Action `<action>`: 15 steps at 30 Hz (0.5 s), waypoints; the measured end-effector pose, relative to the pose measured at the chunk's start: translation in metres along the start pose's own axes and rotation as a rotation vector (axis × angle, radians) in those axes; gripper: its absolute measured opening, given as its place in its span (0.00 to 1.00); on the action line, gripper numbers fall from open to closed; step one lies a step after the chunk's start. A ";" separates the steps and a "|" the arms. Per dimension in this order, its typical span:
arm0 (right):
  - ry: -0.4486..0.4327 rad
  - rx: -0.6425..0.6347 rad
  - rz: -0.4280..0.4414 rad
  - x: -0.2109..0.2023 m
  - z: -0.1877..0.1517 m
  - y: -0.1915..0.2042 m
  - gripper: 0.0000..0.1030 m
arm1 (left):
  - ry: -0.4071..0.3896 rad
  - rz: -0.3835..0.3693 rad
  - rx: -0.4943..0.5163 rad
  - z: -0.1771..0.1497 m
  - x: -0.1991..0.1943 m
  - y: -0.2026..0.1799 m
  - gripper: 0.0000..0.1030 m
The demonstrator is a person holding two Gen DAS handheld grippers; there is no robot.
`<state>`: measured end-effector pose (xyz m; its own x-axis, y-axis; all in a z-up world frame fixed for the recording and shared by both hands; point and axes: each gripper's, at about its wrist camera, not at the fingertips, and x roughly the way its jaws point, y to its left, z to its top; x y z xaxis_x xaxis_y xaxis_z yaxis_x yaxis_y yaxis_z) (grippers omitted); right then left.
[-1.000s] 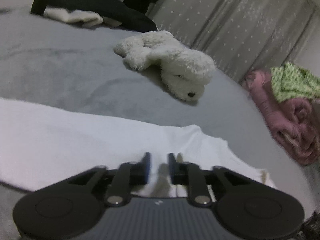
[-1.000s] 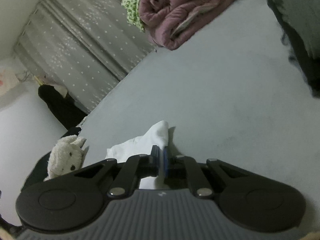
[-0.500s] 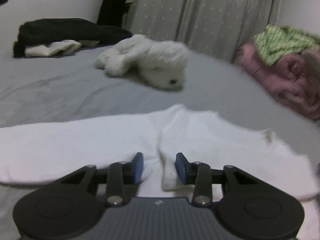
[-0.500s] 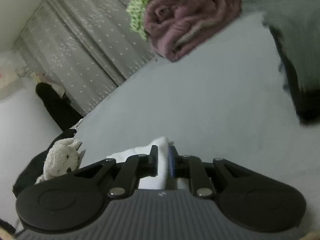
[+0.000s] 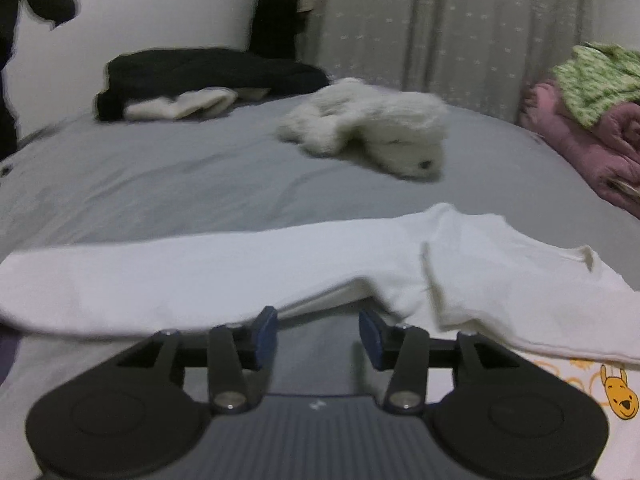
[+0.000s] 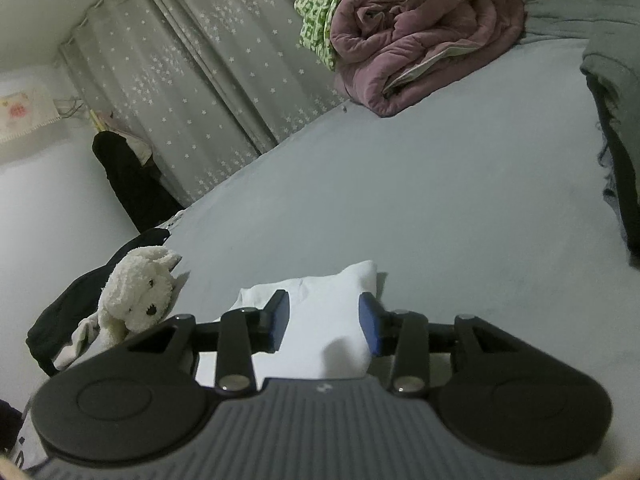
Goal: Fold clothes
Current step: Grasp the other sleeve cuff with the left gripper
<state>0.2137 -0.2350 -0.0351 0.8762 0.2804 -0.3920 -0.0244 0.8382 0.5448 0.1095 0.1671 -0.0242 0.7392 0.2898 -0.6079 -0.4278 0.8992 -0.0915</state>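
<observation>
A white garment [image 5: 224, 272] with a yellow bear print [image 5: 619, 394] lies spread across the grey bed, one part folded over itself. My left gripper [image 5: 318, 334] is open and empty, just in front of the garment's near edge. In the right wrist view a folded end of the white garment [image 6: 332, 320] lies between the fingers of my right gripper [image 6: 323, 318], which is open and not holding it.
A white plush dog [image 5: 372, 136] [image 6: 138, 292] lies on the grey bed [image 5: 160, 184] beyond the garment. Dark clothes [image 5: 200, 76] sit at the far left. A rolled pink quilt [image 6: 420, 32] with green cloth [image 5: 596, 76] lies by the starred curtain [image 6: 192, 80].
Both grippers have opened and let go of the white garment. The left view has dropped lower, and the garment now lies folded on the bed.
</observation>
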 end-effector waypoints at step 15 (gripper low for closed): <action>0.008 -0.001 0.019 -0.002 -0.001 0.008 0.47 | -0.080 0.335 -0.453 -0.015 -0.001 0.064 0.75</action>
<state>0.2113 -0.2286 -0.0311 0.8718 0.2997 -0.3874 -0.0415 0.8333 0.5512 0.0737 0.2191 -0.0416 0.5540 0.5752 -0.6018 -0.8132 0.5285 -0.2435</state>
